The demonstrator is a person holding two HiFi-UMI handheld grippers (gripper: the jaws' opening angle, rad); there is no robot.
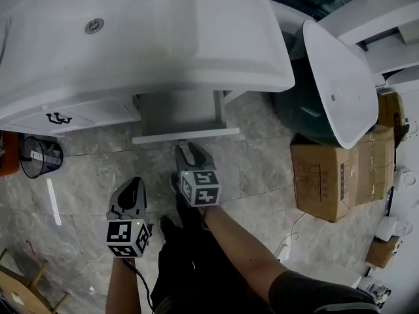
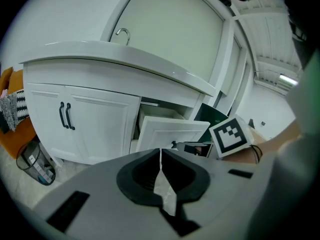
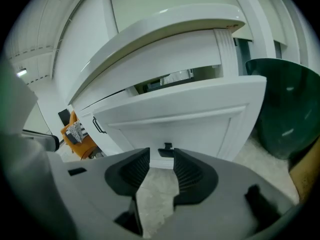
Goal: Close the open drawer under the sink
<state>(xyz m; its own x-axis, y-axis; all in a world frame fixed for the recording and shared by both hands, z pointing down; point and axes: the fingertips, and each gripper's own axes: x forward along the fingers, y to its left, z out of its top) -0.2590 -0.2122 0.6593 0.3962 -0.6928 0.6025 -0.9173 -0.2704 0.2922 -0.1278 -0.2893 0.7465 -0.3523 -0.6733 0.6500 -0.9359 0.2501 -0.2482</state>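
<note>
The white drawer (image 1: 180, 113) stands pulled out from under the sink (image 1: 141, 31). Its front panel (image 1: 186, 136) faces me. In the right gripper view the panel (image 3: 190, 116) fills the middle, with its small black handle (image 3: 166, 149) just beyond the jaw tips. My right gripper (image 1: 188, 150) is open, nothing between its fingers, and sits close in front of the panel. My left gripper (image 1: 133, 187) hangs lower left of it, farther from the drawer, with jaws shut and empty (image 2: 160, 151). The left gripper view shows the open drawer (image 2: 170, 131) to the right of the cabinet doors.
Closed cabinet doors with black handles (image 1: 59, 118) lie left of the drawer. A wire bin (image 1: 40, 157) stands on the stone floor at the left. At the right, a white oval basin (image 1: 340, 84) leans on a dark green tub (image 1: 304, 116), beside cardboard boxes (image 1: 334, 175).
</note>
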